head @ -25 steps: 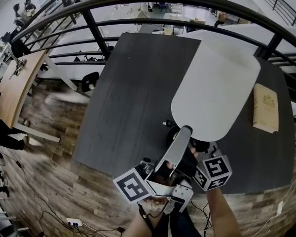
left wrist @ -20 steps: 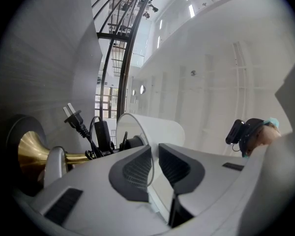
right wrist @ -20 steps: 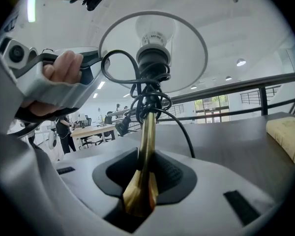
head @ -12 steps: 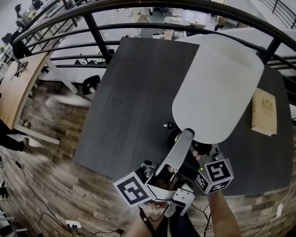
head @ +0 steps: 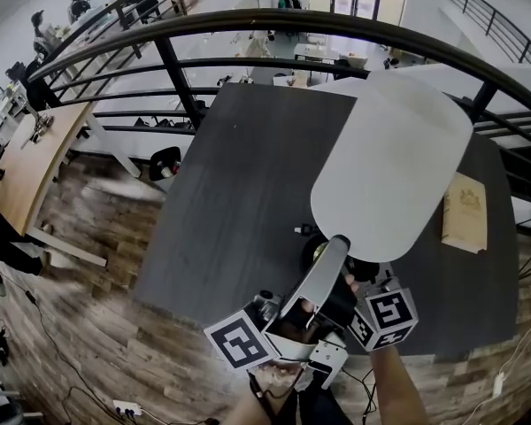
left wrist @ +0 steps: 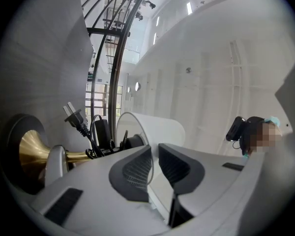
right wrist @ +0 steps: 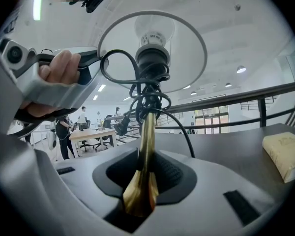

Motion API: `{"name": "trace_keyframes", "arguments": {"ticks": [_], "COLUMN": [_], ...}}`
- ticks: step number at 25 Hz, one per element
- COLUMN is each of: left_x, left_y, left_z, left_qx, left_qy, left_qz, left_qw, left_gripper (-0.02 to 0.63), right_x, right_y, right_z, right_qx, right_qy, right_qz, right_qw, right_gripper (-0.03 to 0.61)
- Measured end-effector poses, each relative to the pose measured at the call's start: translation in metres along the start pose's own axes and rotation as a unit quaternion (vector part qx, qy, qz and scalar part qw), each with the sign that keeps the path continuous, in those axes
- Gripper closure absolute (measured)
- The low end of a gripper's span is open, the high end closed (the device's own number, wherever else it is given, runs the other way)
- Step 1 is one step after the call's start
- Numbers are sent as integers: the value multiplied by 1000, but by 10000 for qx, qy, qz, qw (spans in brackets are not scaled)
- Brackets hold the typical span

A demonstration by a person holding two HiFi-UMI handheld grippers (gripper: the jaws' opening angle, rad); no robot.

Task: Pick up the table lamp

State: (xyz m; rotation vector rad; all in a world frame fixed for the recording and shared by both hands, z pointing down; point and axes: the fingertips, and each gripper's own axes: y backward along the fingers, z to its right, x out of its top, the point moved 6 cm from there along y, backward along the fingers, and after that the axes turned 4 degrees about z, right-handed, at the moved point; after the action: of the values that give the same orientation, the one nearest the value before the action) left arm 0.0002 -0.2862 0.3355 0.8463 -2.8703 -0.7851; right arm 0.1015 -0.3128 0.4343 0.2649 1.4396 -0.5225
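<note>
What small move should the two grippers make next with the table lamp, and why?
Probably lift both grippers straight up together, keeping the lamp upright. The right gripper clamps the brass stem, but the left gripper only pinches the thin shade wall, so uneven motion could bend it. The cord is bundled on the stem, unlikely to snag.

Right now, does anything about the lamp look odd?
Yes: the cord is bunched and knotted round the stem just below the bulb, and its plug sticks out loose. It might snag.
</note>
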Motion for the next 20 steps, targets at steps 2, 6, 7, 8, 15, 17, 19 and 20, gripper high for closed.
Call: {"name": "trace_keyframes", "arguments": {"ticks": [2, 6, 7, 8, 15, 17, 19, 20], "left_x": [0, -3, -4, -4, -5, -5, -5, -5], "left_y": [-2, -7, -7, -8, -15, -17, -17, -17], "left_z": [6, 14, 16, 18, 28, 30, 31, 32], "left_qx": [-30, -64, -76, -87, -176, -192, -200, -202], "left_qy": [-21, -73, -85, -92, -140, -148, -144, -138], "left_qz": [-33, -104, -116, -123, -168, -184, -187, -187], "left_qw": [10000, 9999, 9999, 9998, 9996, 9995, 9995, 9995], "left_gripper": [532, 532, 532, 532, 532, 532, 532, 532], "right_x": [6, 14, 16, 18, 30, 32, 34, 35], "right_y": [1, 6, 7, 7, 8, 8, 8, 9], "right_z": [-1, 0, 0, -1, 0, 1, 1, 0], "right_qx": [-13, -15, -16, -15, -17, -13, -18, -23], "right_qy": [-9, -32, -26, -19, -1, -5, -2, 2], "right_qz": [22, 66, 81, 93, 167, 179, 187, 191], "right_qw": [10000, 10000, 10000, 10000, 9999, 9998, 9998, 9998], "right_gripper": [457, 459, 459, 459, 459, 460, 460, 460]}}
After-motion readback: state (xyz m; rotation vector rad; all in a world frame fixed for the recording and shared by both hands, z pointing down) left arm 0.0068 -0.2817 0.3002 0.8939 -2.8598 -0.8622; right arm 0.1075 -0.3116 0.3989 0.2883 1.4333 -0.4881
